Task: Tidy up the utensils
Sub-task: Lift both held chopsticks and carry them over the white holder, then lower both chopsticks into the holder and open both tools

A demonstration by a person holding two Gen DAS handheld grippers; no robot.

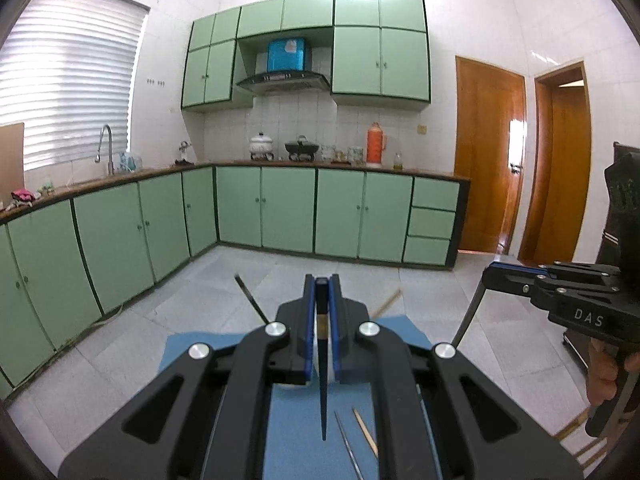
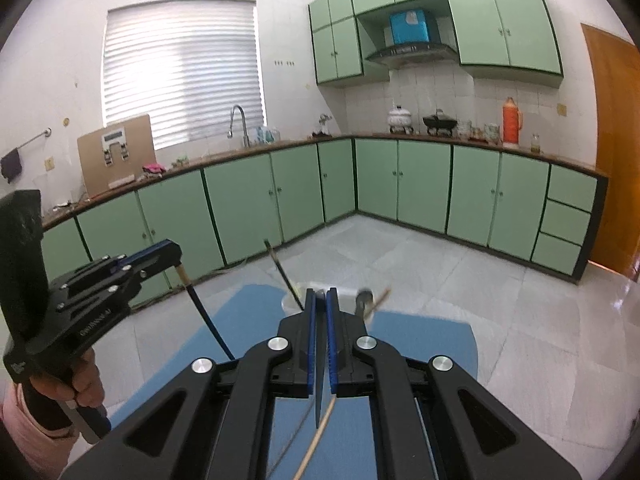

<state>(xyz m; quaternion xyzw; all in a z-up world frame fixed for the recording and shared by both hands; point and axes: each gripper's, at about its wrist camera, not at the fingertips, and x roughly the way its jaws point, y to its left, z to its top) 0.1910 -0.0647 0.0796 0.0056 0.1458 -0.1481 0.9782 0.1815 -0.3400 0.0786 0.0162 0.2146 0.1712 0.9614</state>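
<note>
Each gripper, the left gripper [image 1: 322, 280] and the right gripper [image 2: 321, 293], has its fingers clamped on a dark chopstick [image 1: 323, 400] hanging tip-down over the blue mat [image 1: 288, 432], its holder [image 2: 320, 286] just ahead.

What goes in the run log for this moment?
left gripper: shut on dark chopstick | right gripper: shut on dark chopstick | blue mat: loose chopsticks remain

Chopsticks [image 1: 362, 432] on mat [image 1: 288, 432]

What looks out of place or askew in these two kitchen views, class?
Loose chopsticks lie scattered at crossing angles on the blue mat, not paired. Each tongs, left and right, is shut on a single dark chopstick hanging point-down. Nothing looks spilled or broken.
</note>
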